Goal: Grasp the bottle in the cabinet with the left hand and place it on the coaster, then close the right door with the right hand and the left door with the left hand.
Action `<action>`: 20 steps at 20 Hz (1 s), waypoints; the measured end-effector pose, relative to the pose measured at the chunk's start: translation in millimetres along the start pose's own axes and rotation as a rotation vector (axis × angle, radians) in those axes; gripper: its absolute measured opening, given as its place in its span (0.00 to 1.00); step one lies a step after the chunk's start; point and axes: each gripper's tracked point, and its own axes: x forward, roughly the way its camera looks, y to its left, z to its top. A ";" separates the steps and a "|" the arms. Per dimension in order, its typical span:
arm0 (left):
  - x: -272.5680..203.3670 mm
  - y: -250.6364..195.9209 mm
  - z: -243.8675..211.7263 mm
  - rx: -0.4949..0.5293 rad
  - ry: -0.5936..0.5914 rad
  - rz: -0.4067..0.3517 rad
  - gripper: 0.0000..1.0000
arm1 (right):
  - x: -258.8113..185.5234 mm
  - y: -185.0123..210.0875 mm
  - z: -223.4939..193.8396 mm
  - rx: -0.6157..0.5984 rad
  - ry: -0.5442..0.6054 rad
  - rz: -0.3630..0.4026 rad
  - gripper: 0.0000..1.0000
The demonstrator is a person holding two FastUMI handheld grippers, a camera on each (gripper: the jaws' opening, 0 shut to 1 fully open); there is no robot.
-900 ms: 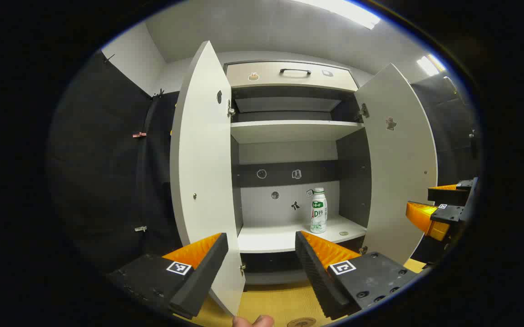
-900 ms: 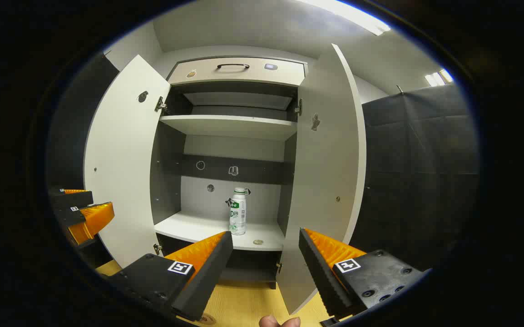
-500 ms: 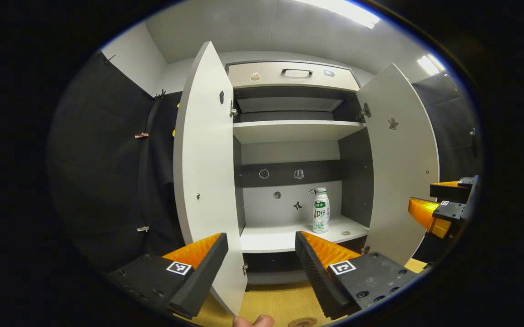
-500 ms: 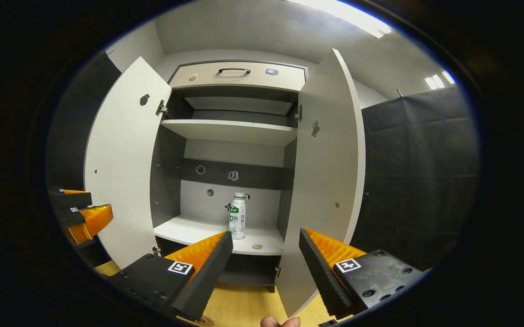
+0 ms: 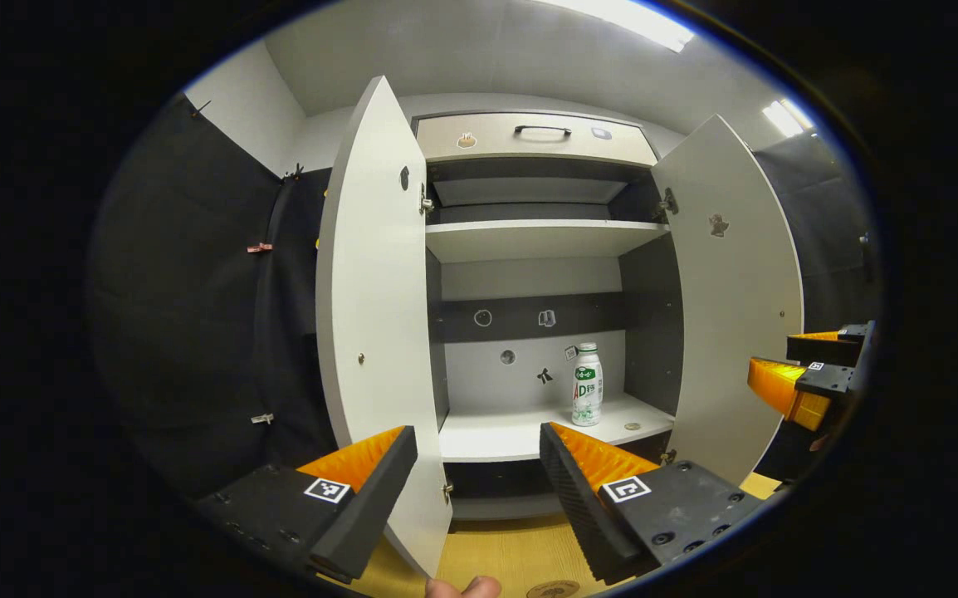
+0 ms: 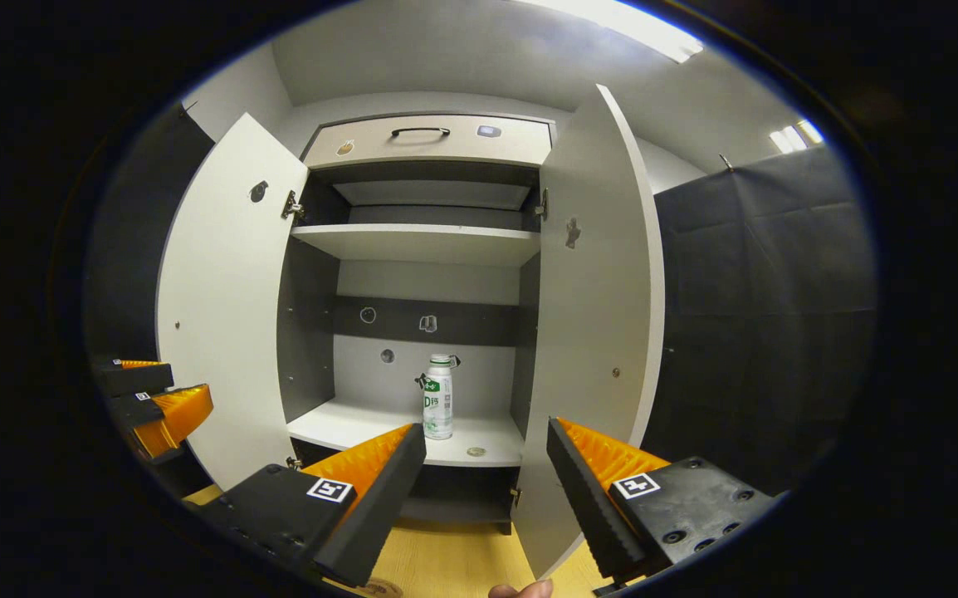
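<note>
A white bottle (image 5: pixel 585 384) with a green label stands upright on the lower shelf (image 5: pixel 512 433) of the open cabinet, toward its right side. My left gripper (image 5: pixel 476 436) is open and empty, well in front of the cabinet, beside the edge of the open left door (image 5: pixel 375 291). In the right gripper view the bottle (image 6: pixel 438 396) stands ahead, and my right gripper (image 6: pixel 486 432) is open and empty, close to the open right door (image 6: pixel 599 316). A sliver of the round coaster (image 5: pixel 551 590) shows on the wooden surface below.
The right door (image 5: pixel 732 299) and the left door (image 6: pixel 226 316) both stand wide open. A drawer (image 5: pixel 541 130) with a dark handle tops the cabinet, and an upper shelf (image 5: pixel 537 237) is bare. A small disc (image 5: pixel 631 426) lies right of the bottle. Black cloth hangs on both sides.
Both grippers have drifted only slightly; in the right gripper view the cabinet sits a little lower. The bottle and both doors have not moved.
</note>
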 end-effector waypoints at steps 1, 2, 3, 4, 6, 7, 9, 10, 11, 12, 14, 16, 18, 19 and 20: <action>1.3 -0.3 0.1 0.001 0.000 0.000 0.95 | -0.2 0.9 -1.2 0.007 0.009 0.007 0.98; 1.5 -0.8 1.5 0.001 -0.002 0.000 0.94 | 0.0 0.8 -2.3 0.015 0.016 0.011 0.98; 2.0 -2.4 1.2 0.001 -0.004 0.000 0.94 | 0.8 -1.2 -2.8 0.019 0.019 0.006 0.98; 2.6 -3.8 2.1 0.002 -0.005 -0.001 0.94 | 1.9 -3.0 -2.4 0.019 0.020 0.002 0.98; 3.4 -6.7 2.7 0.002 -0.008 -0.003 0.94 | 2.6 -6.2 -1.9 0.017 0.021 -0.005 0.98; 4.5 -9.0 2.6 0.001 -0.009 -0.006 0.94 | 3.0 -8.5 -0.8 0.015 0.019 -0.009 0.98; 8.3 -15.2 4.8 -0.003 -0.006 -0.013 0.95 | 1.6 -12.4 1.7 0.004 0.012 -0.013 0.98; 11.7 -20.1 4.5 -0.006 -0.005 -0.018 0.94 | 1.5 -15.1 3.5 -0.003 0.007 -0.013 0.98; 14.7 -26.2 3.9 -0.007 -0.001 -0.026 0.94 | 0.5 -18.0 4.2 -0.009 0.004 -0.013 0.98; 18.0 -33.7 3.5 -0.007 0.001 -0.036 0.94 | -0.6 -22.0 4.7 -0.014 0.003 -0.015 0.98; 30.0 -52.3 3.1 -0.006 0.001 -0.068 0.94 | -2.4 -32.9 2.7 -0.017 0.007 -0.023 0.98; 42.8 -74.5 3.3 -0.004 0.001 -0.108 0.94 | -4.8 -45.3 -1.2 -0.014 0.015 -0.036 0.98; 58.2 -97.6 2.2 0.001 -0.002 -0.148 0.94 | -7.1 -58.3 -6.8 -0.014 0.025 -0.050 0.98; 67.6 -109.2 0.2 -0.001 0.001 -0.166 0.94 | -9.1 -64.9 -8.6 -0.017 0.027 -0.058 0.98; 77.5 -121.3 -1.9 -0.007 0.008 -0.183 0.95 | -10.5 -72.0 -8.6 -0.021 0.022 -0.064 0.98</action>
